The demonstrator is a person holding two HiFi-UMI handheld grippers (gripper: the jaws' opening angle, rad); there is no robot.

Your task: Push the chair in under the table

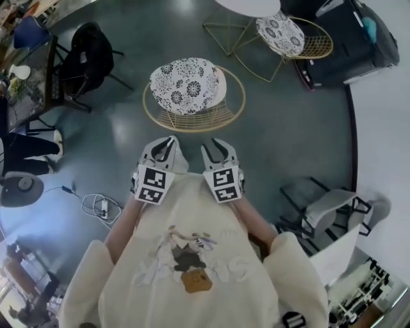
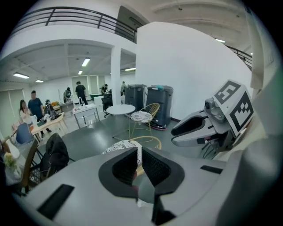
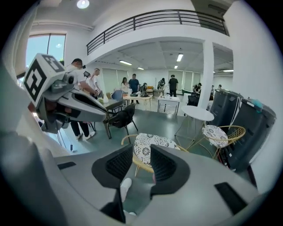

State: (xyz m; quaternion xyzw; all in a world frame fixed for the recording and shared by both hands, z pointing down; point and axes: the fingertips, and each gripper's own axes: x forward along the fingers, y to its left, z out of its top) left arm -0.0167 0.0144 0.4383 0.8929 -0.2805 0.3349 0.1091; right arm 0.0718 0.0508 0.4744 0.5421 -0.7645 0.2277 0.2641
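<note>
The chair [image 1: 189, 86] has a gold wire frame and a black-and-white patterned cushion and stands alone on the grey floor ahead of me. The round white table [image 1: 246, 6] is further off at the top edge, with a second matching chair [image 1: 282, 35] beside it. My left gripper [image 1: 165, 146] and right gripper [image 1: 218, 148] are side by side, short of the chair and not touching it. The left gripper [image 2: 139, 152] is shut and empty. The right gripper [image 3: 142, 150] is open with nothing between its fingers; the cushion [image 3: 154, 140] shows beyond the gap.
A black chair draped with a jacket [image 1: 90, 57] stands by a desk at the left. A power strip and cable [image 1: 102, 206] lie on the floor at my left. A grey folding chair [image 1: 330, 208] is at my right. Dark bins [image 1: 349, 41] stand behind the table. People stand far back.
</note>
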